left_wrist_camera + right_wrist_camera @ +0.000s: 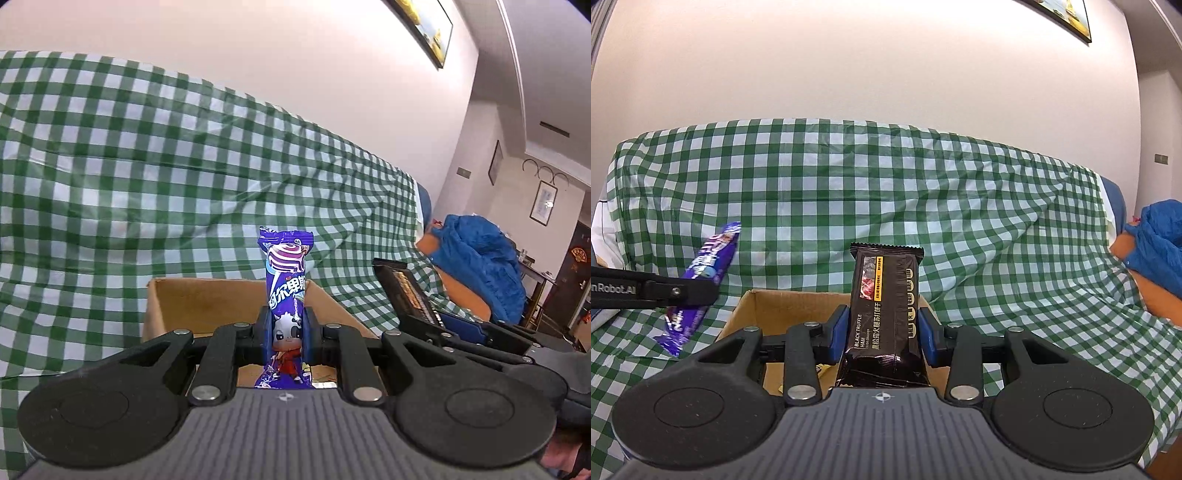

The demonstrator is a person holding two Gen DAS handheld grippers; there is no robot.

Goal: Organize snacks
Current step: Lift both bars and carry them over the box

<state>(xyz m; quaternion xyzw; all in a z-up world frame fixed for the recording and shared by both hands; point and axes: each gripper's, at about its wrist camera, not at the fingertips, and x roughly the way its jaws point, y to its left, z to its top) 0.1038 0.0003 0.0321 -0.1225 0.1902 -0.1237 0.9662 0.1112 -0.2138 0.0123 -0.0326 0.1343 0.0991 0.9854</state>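
My left tool (287, 328) clamped on a purple candy wrapper (286, 295) with a cartoon cow, upright above the cardboard box (192, 306), my right tool (882, 332) at 3 o'clock, clamped on a glossy dark-brown cracker pack (884, 314) lettered BLACK TRUFFLE HAM, green checked cloth (923, 192) behind.

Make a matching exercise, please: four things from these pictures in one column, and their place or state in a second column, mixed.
Things
1. purple snack packet
2. black cracker packet
3. cardboard box
4. blue bundle

Places or states
A. open, on the checked cloth, beyond both grippers
B. held by the left gripper
C. lies at the far right
D. held by the right gripper

Pairs: 1-B, 2-D, 3-A, 4-C
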